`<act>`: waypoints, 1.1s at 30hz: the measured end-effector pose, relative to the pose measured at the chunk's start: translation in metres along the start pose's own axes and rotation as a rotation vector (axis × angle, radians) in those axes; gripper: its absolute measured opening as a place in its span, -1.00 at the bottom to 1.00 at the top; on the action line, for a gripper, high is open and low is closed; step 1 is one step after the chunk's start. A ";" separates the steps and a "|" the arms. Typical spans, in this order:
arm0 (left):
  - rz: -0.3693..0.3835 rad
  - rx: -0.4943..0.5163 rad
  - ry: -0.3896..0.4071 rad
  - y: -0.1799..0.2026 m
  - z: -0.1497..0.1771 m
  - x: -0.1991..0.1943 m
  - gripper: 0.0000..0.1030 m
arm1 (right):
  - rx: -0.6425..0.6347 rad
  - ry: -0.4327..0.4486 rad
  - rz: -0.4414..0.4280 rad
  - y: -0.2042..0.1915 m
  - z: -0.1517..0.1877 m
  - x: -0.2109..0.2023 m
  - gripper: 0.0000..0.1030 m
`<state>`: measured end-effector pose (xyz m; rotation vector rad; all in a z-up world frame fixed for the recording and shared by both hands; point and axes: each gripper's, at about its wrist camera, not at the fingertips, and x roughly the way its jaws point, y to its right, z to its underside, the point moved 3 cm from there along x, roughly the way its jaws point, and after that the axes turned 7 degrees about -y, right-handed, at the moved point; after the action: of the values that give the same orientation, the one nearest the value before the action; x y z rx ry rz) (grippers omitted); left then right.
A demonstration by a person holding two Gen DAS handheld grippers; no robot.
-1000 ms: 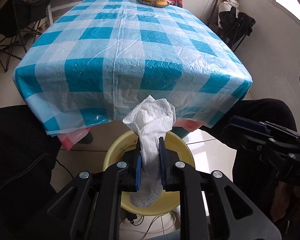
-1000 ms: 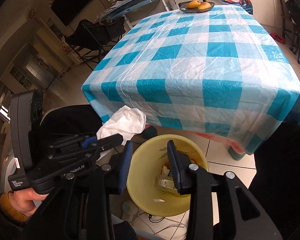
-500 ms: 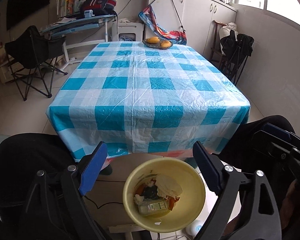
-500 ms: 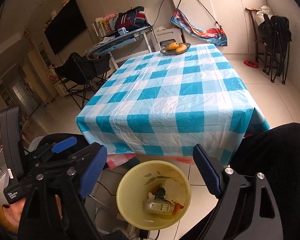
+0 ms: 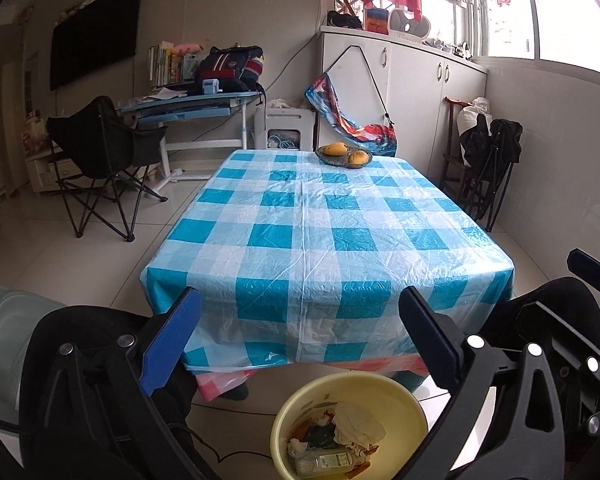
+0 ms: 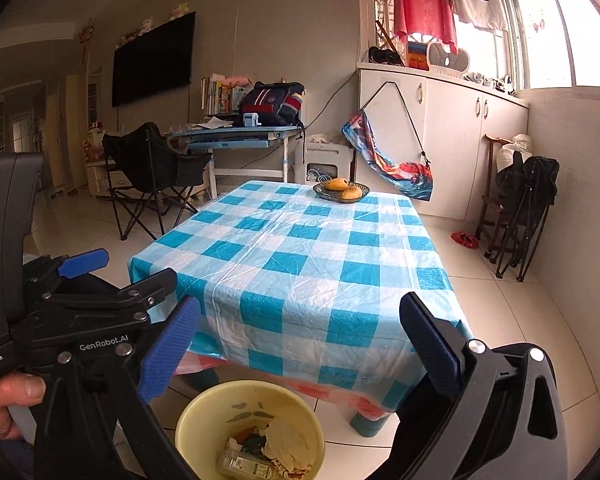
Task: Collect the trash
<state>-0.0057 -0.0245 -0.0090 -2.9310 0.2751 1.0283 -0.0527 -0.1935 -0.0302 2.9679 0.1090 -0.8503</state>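
Both tongs spread wide and empty: left gripper and right gripper hang above the yellow bin on the floor at the near table edge. Trash is in the bin: crumpled tissue on top, clear plastic bottle and scraps beside it. Checkered tablecloth shows only the fruit bowl at the far end, no loose litter, so collection looks essentially done.
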 end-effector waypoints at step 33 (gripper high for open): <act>-0.051 -0.014 -0.031 -0.011 0.002 0.006 0.86 | 0.033 0.022 0.036 0.005 0.001 -0.003 0.85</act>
<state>-0.0007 -0.0143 -0.0150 -2.9144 0.1921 1.0724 -0.0556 -0.1985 -0.0290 3.0002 0.0422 -0.8236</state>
